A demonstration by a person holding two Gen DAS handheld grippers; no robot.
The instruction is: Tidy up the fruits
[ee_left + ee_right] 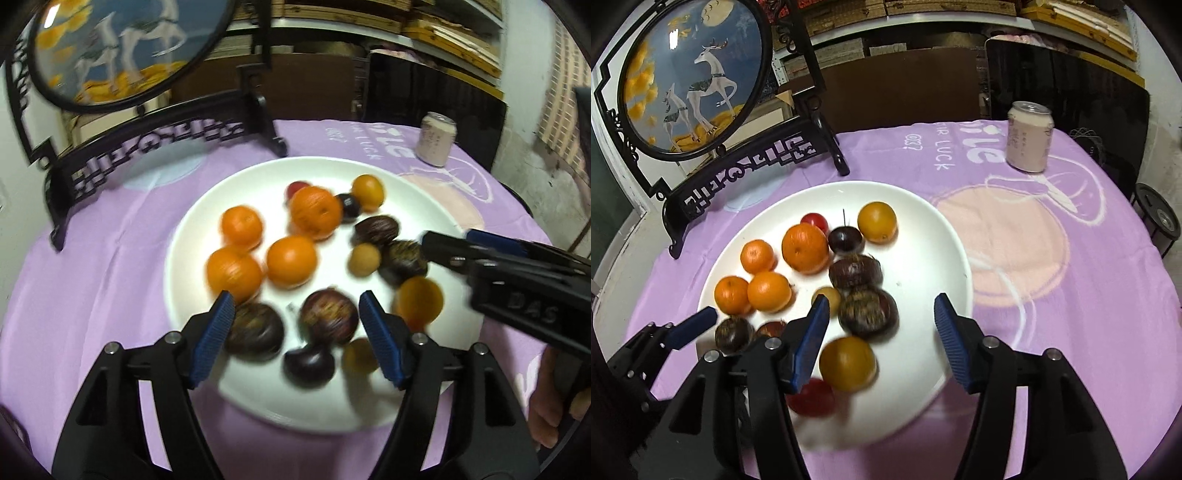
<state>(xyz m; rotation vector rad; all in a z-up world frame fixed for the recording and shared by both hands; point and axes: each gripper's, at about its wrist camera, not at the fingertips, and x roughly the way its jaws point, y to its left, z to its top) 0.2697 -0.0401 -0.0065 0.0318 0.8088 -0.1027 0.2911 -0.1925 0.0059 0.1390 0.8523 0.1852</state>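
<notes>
On the purple cloth [1071, 295] covering the desk sits a wide white plate [923, 236], and all the fruit lies on it. Four bright orange tangerines [805, 248] with dimpled skin are grouped on the plate's left half; the biggest is nearest the middle, and the other three cluster close together beside it. Two duller, yellow-orange round fruits show in the right wrist view: one [877, 221] at the far side of the plate, the other [847, 363] near the front, just ahead of the right tool [881, 345]. Dark purple-brown fruits, mottled and glossy, run in a loose line through the centre; one [845, 239] has a thin stem standing up. A small tan fruit [827, 297] lies beside them. A small red fruit [814, 221] peeks from behind the biggest tangerine, and another red one [812, 397] lies at the front edge, partly hidden by the right tool's finger. Blur makes an exact count of the dark fruits uncertain; at least five are visible.

Both tools are spread wide and pinch nothing. The left tool [297, 338] hangs over the near edge of the plate, above the dark fruits [328, 317].

One pale pink can [1030, 137] stands upright on the cloth, well apart from the plate. One round deer picture [694, 74] in a black carved stand stands behind the plate to the left.
</notes>
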